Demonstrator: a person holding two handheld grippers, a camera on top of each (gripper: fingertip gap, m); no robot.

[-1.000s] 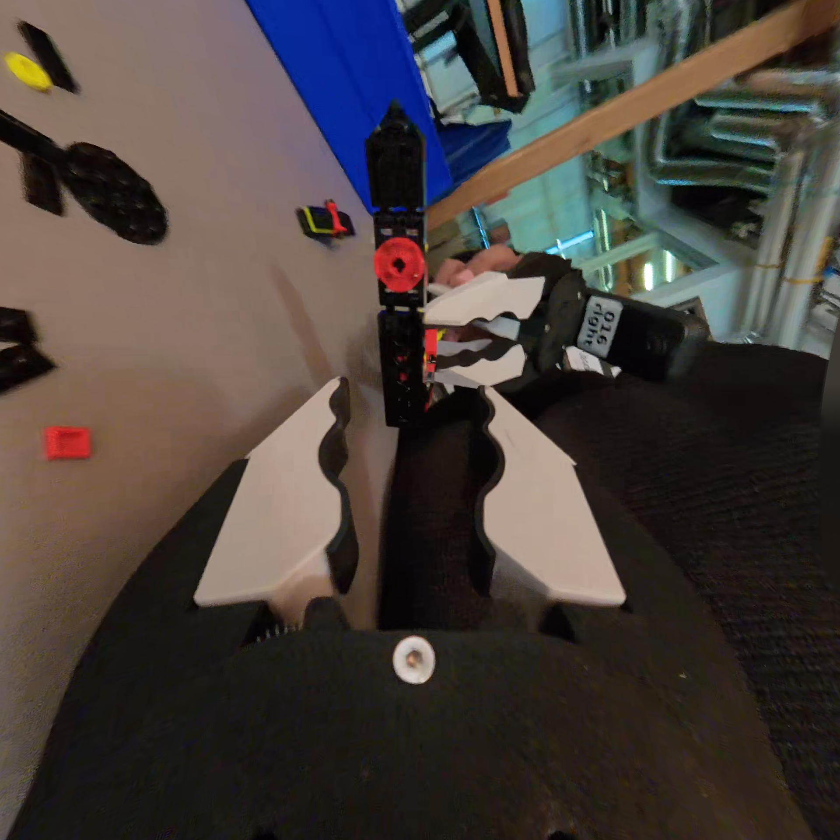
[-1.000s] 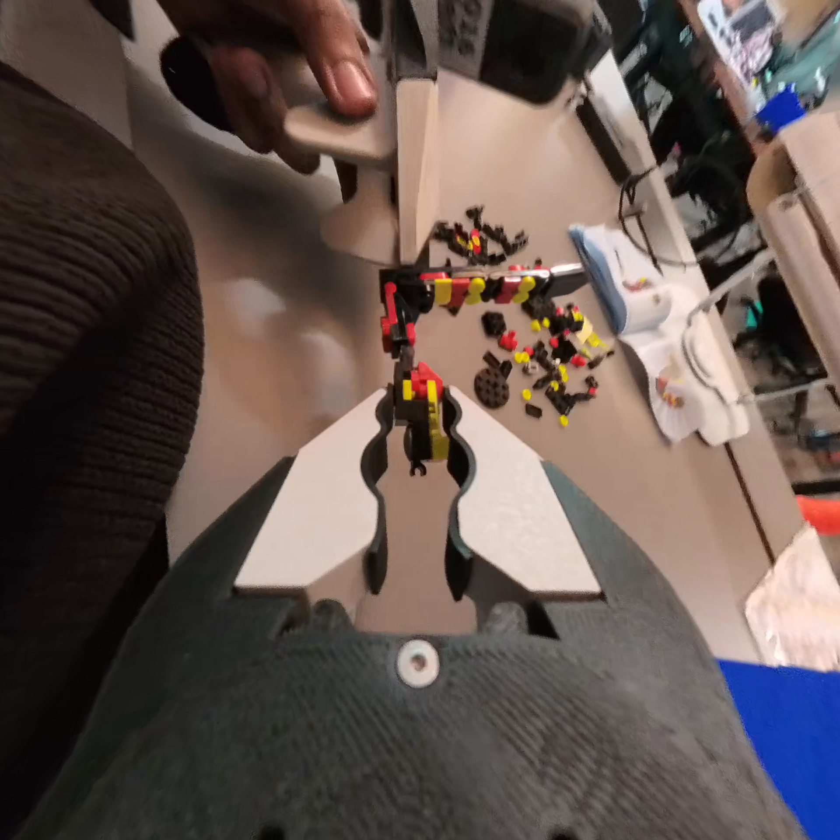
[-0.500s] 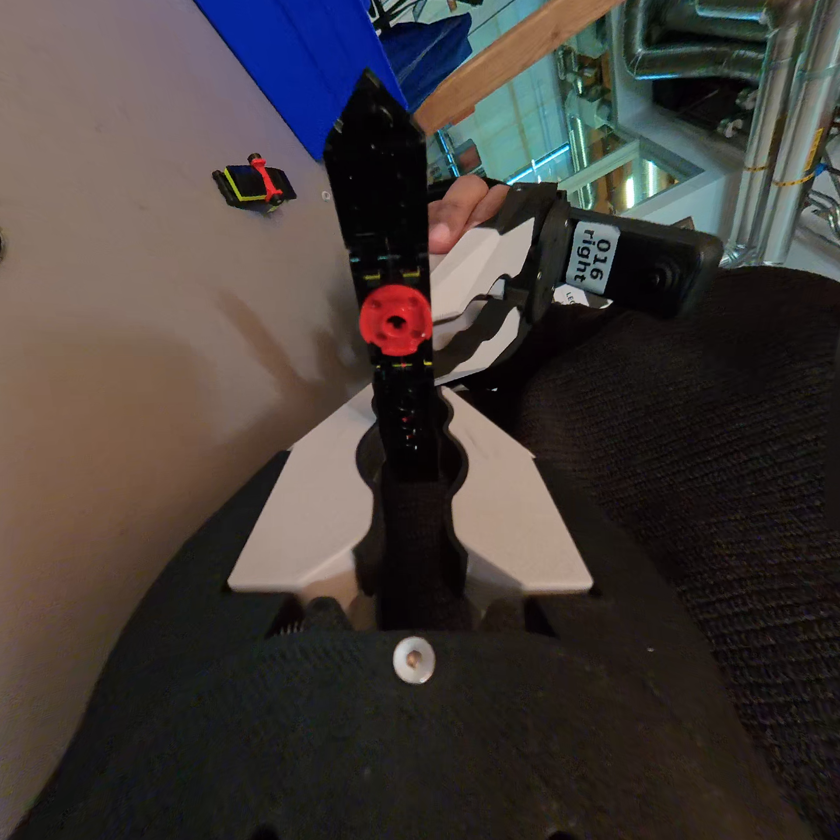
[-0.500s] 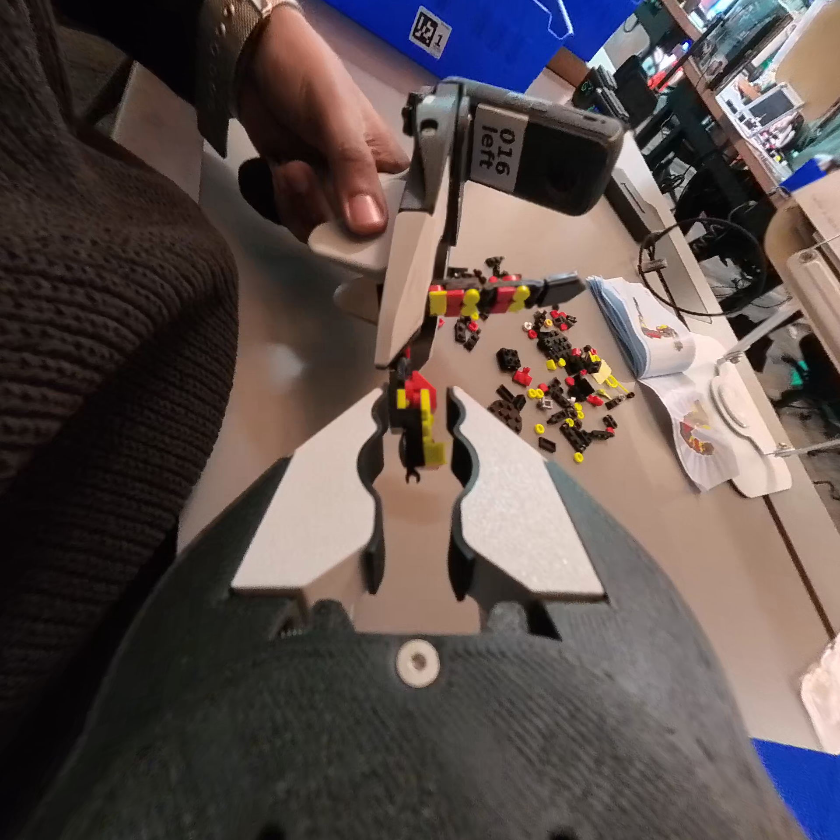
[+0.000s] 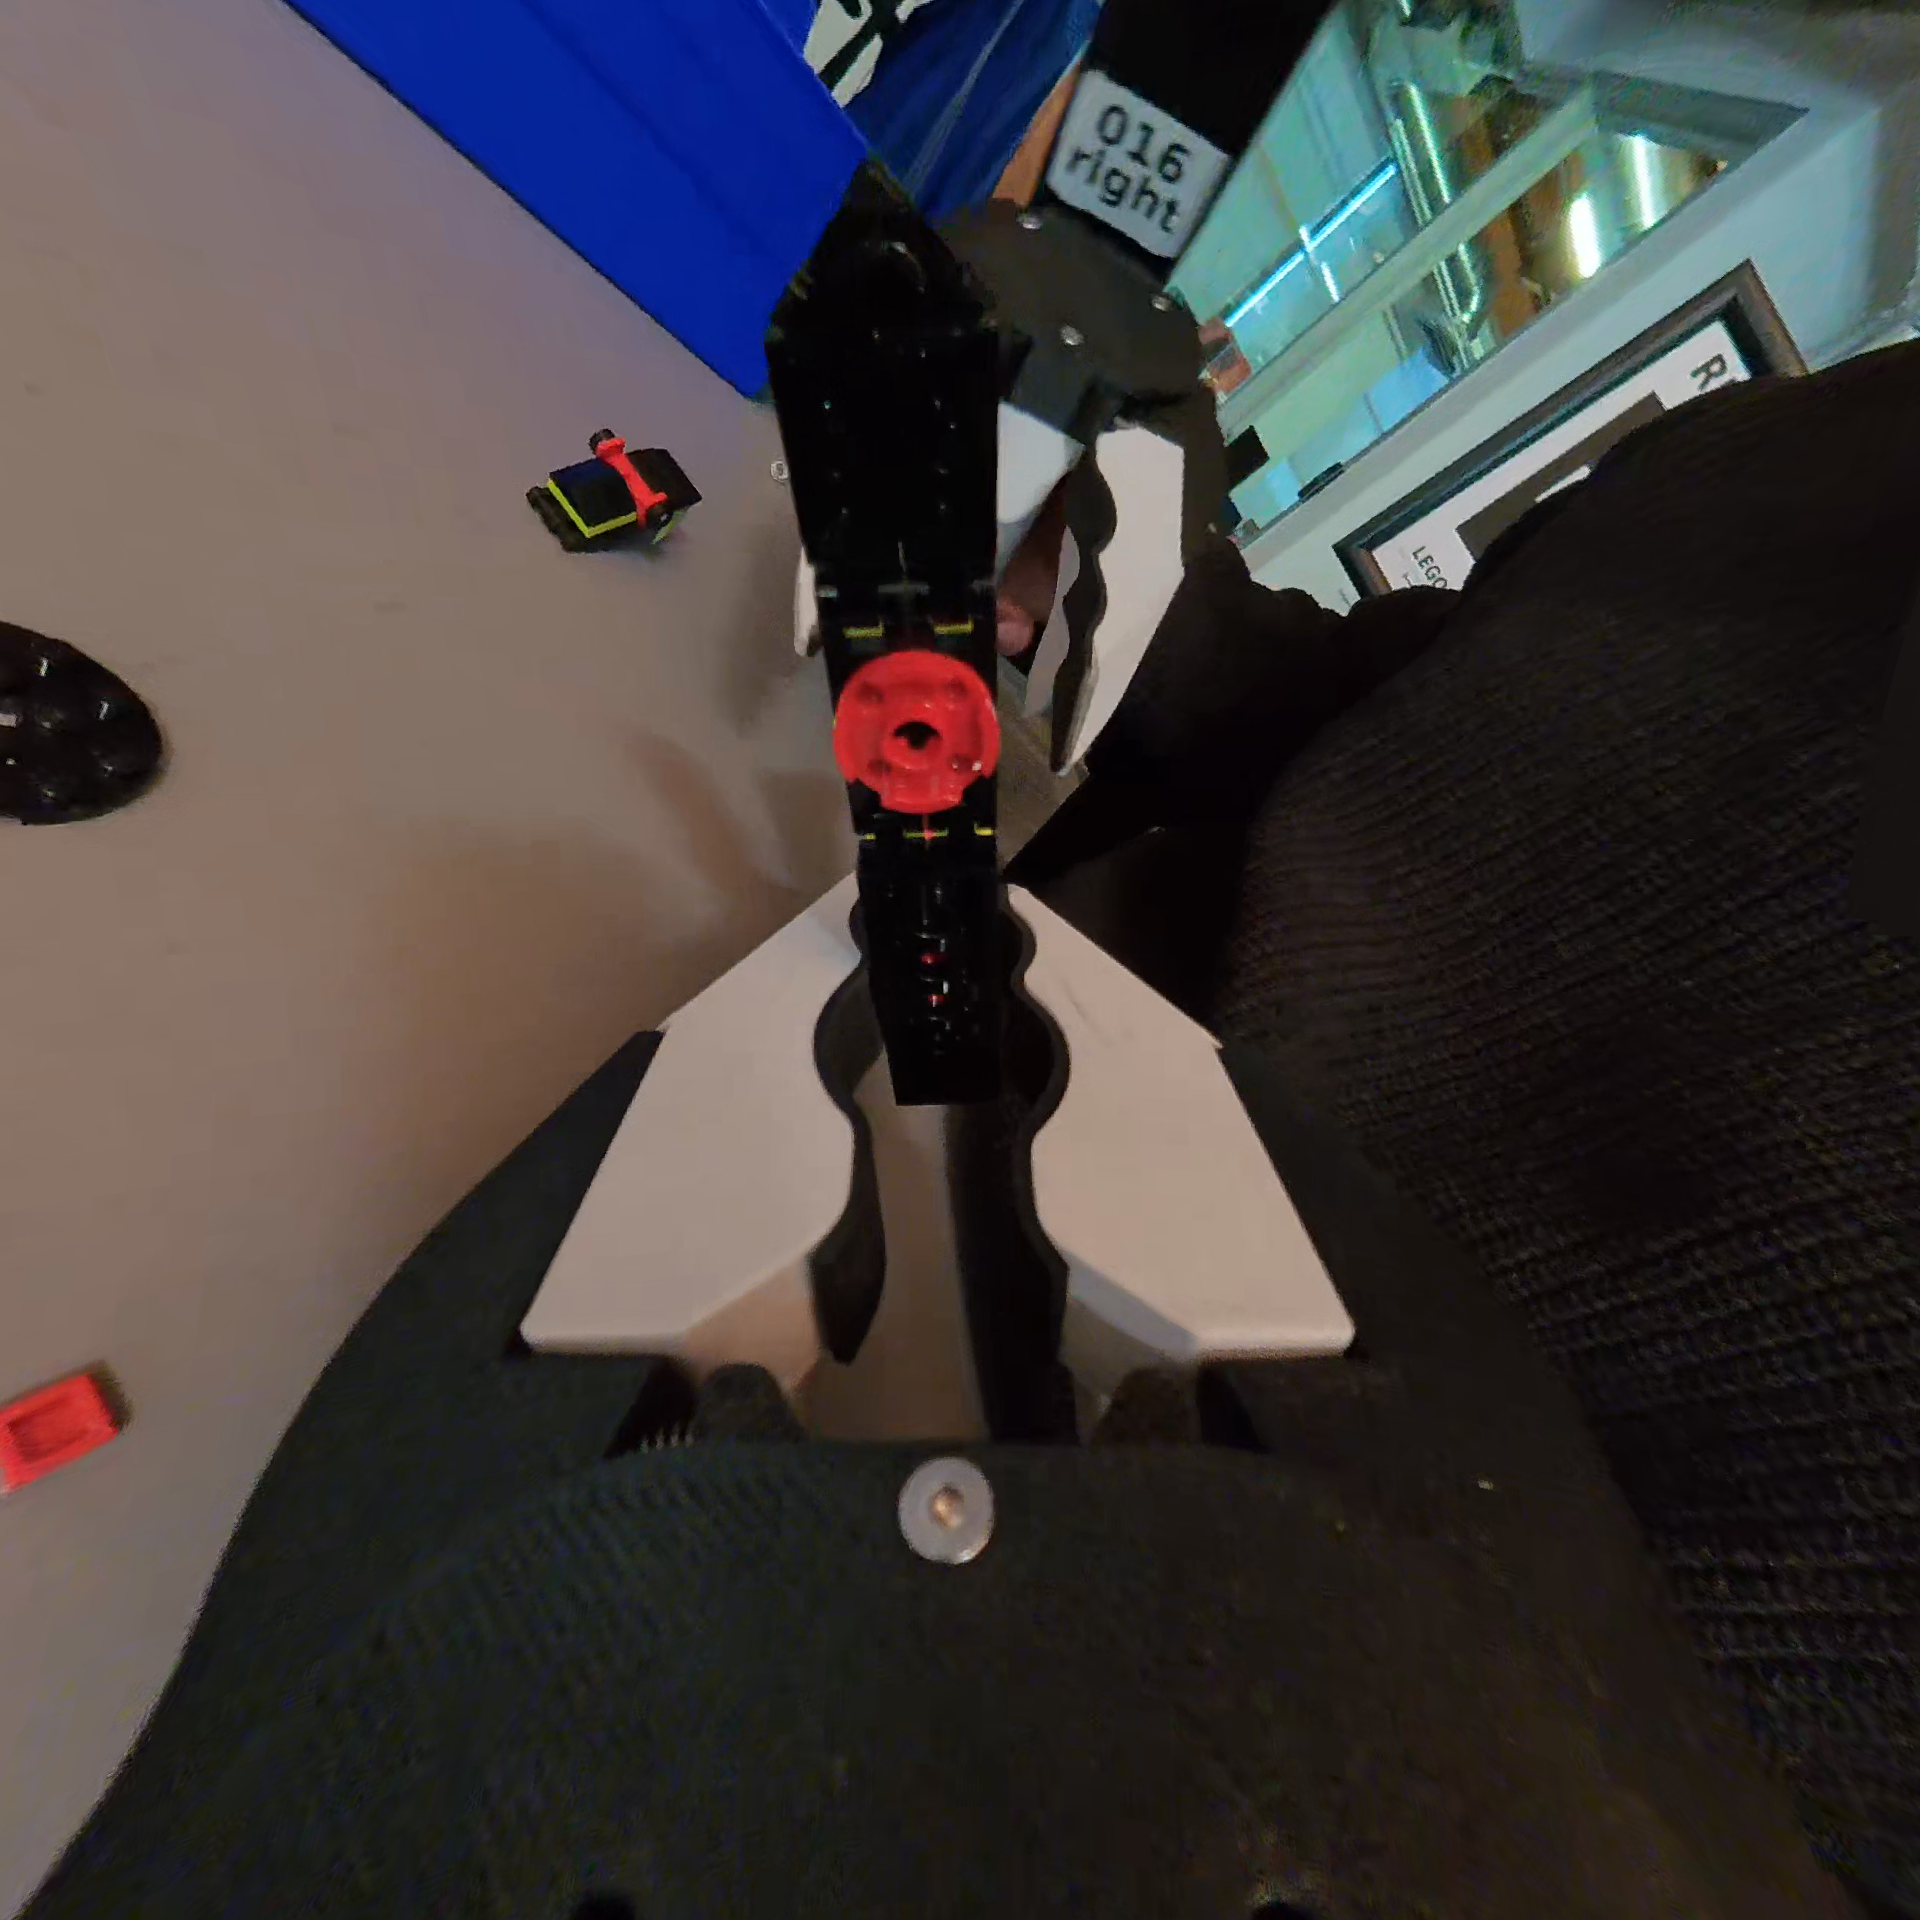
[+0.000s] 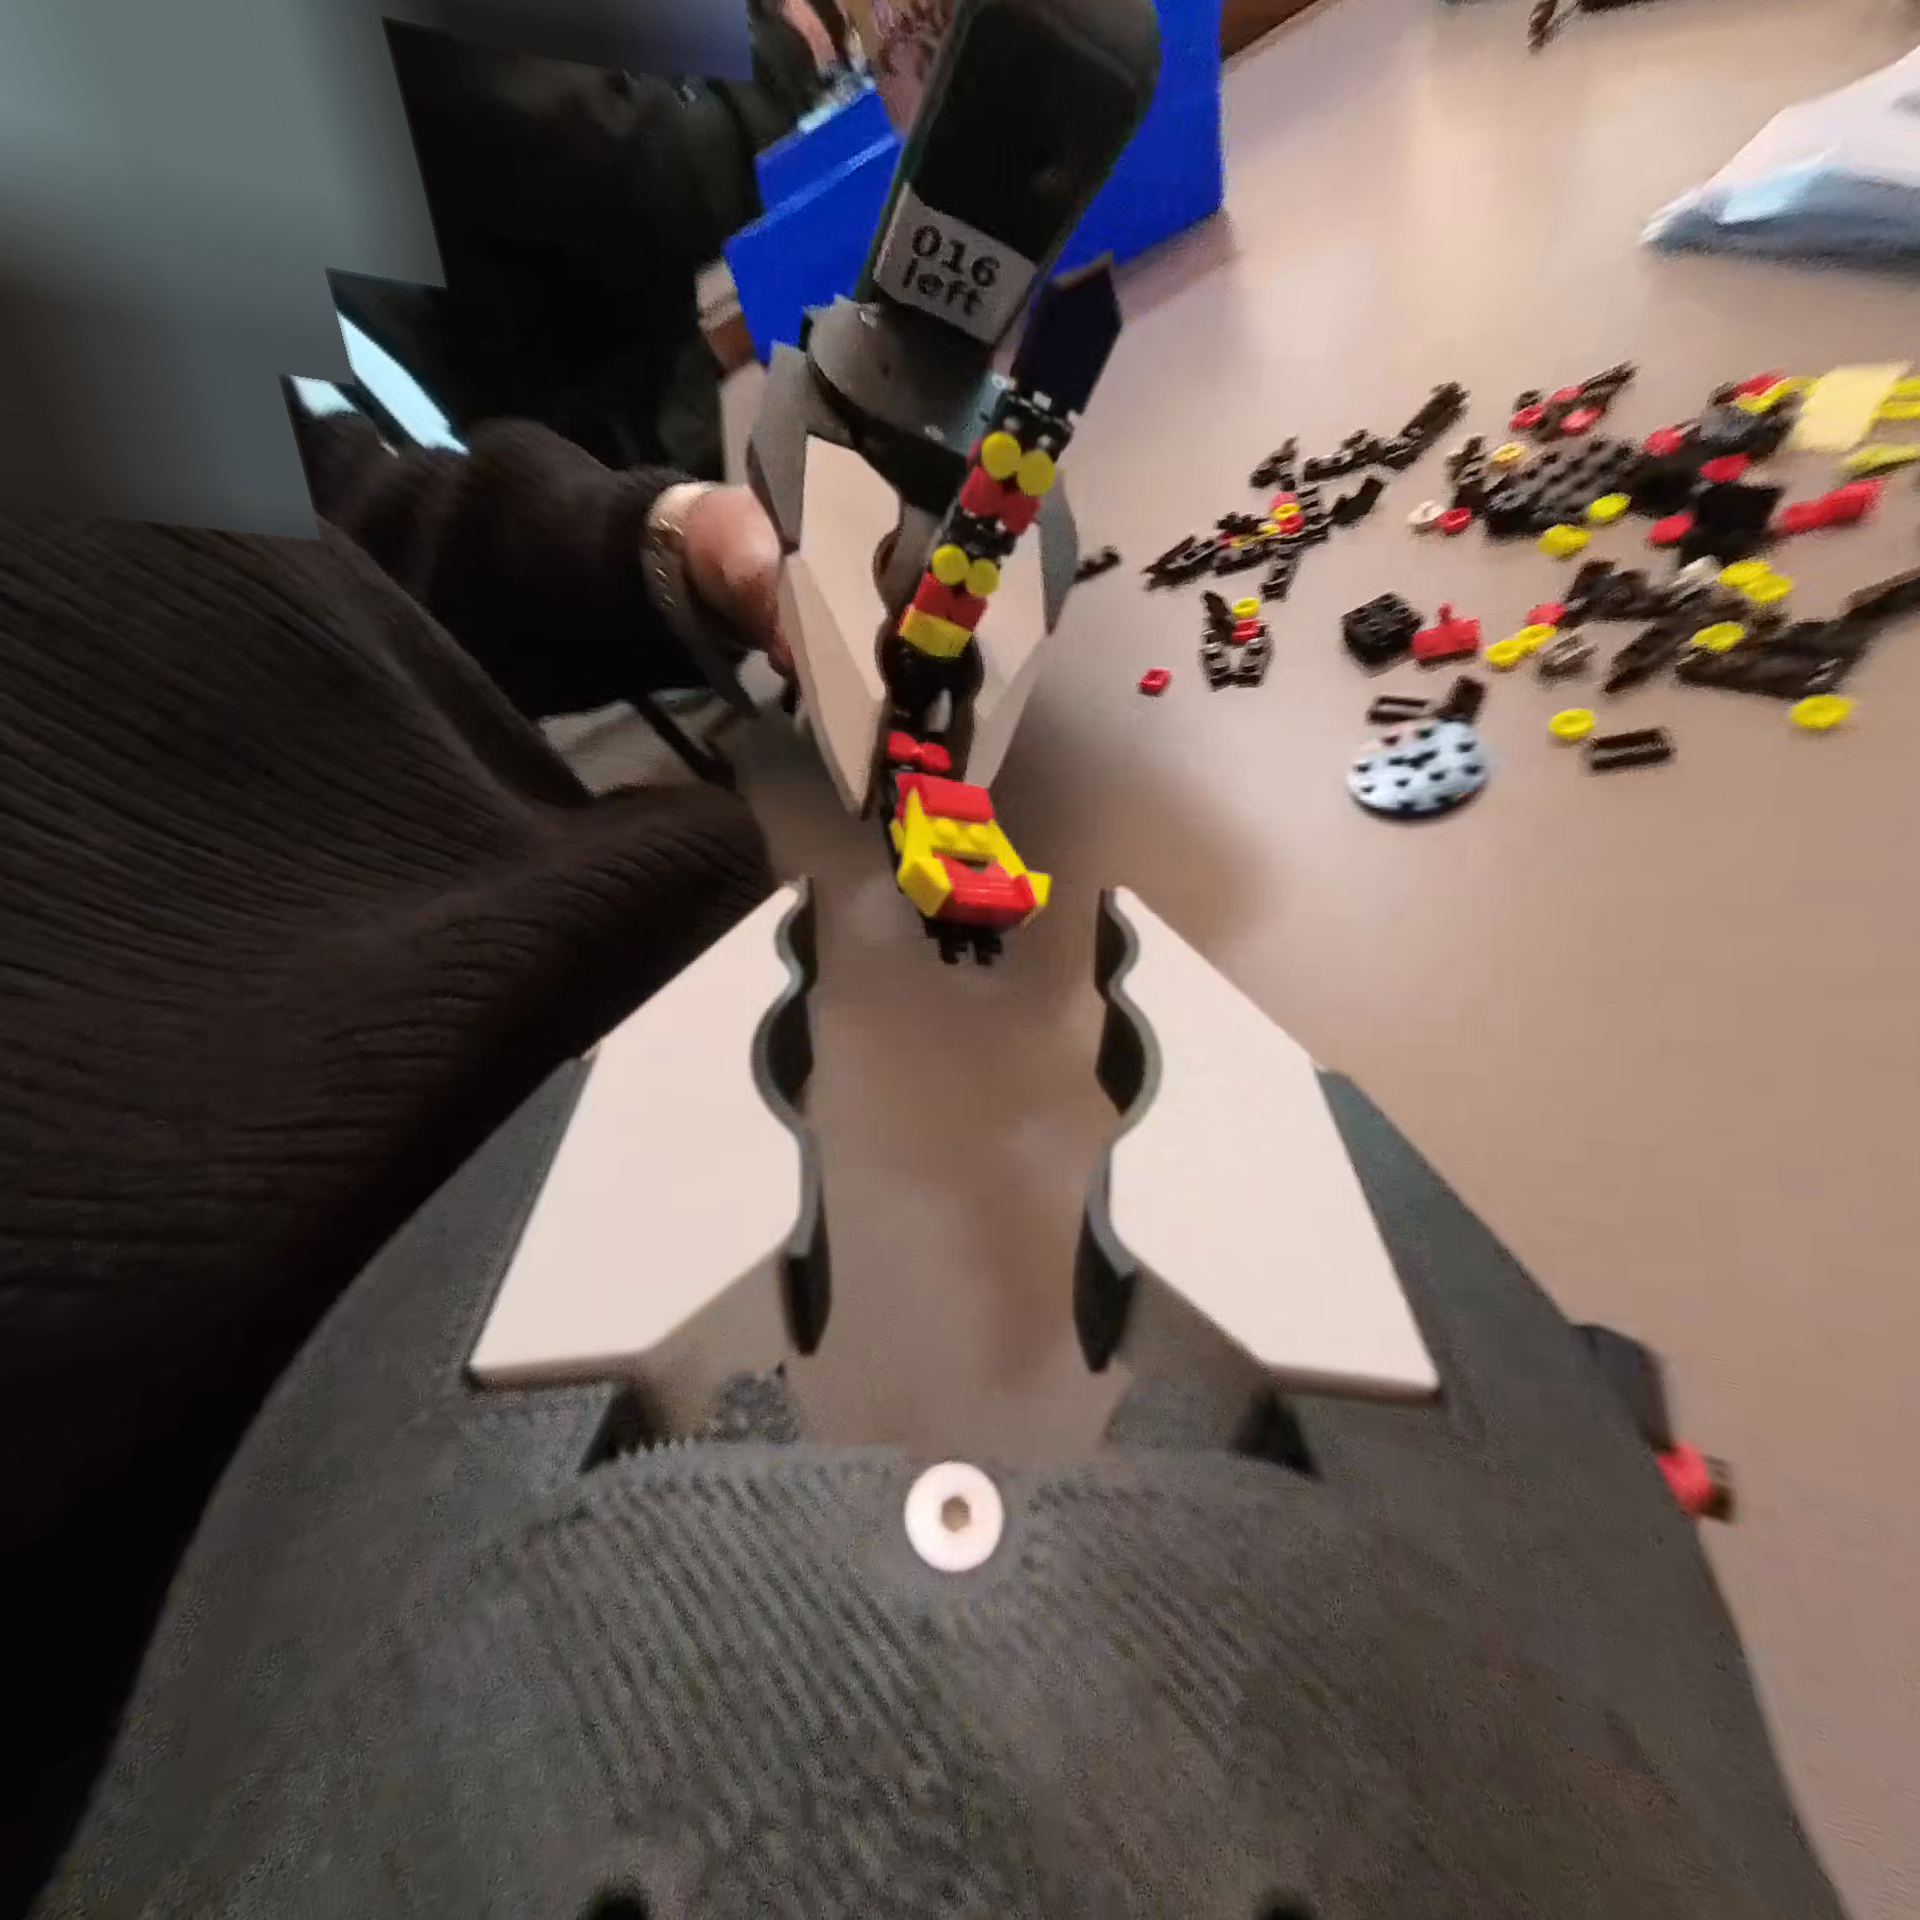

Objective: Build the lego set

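Note:
My left gripper (image 5: pixel 930 909) is shut on the lower end of a long black Lego assembly (image 5: pixel 894 468) that has a red round piece (image 5: pixel 914 732) on its underside. In the right wrist view the same assembly (image 6: pixel 966 582) shows red and yellow bricks along it and a red-and-yellow end section (image 6: pixel 966 862) hanging just past the left gripper (image 6: pixel 920 769). My right gripper (image 6: pixel 956 914) is open and empty, its tips just short of that end section. It also shows behind the assembly in the left wrist view (image 5: pixel 1081 582).
Loose black, red and yellow pieces (image 6: pixel 1610 540) and a grey round plate (image 6: pixel 1418 774) lie on the tan table (image 6: pixel 1455 1039). A small black-yellow-red sub-build (image 5: pixel 613 494), a black round plate (image 5: pixel 62 727), a red tile (image 5: pixel 52 1429) and a blue bin (image 5: pixel 623 135) are near. Left tips to right tips: about 4 cm. The black round plate (image 5: pixel 62 727) lies around 11 cm away from my right fingertips. Seen from the right wrist view (image 6: pixel 1387 761) as well.
My left gripper closed on the black assembly. My right gripper opened, let go of the red-and-yellow section, which now stays on the assembly's end, and drew back.

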